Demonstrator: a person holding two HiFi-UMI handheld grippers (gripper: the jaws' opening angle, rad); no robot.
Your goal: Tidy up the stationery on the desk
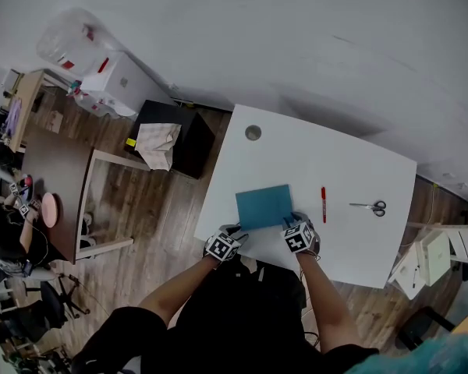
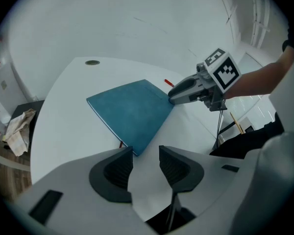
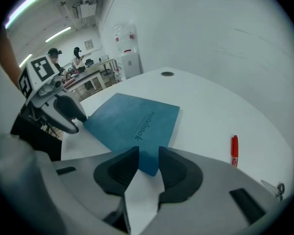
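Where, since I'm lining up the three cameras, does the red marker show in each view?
Head view: the red marker lies on the white desk, just right of the blue notebook.
Left gripper view: only a short red bit shows past the notebook's far corner, beside the right gripper.
Right gripper view: low at the right, right of the notebook.
Shared landmark: the blue notebook, in all three.
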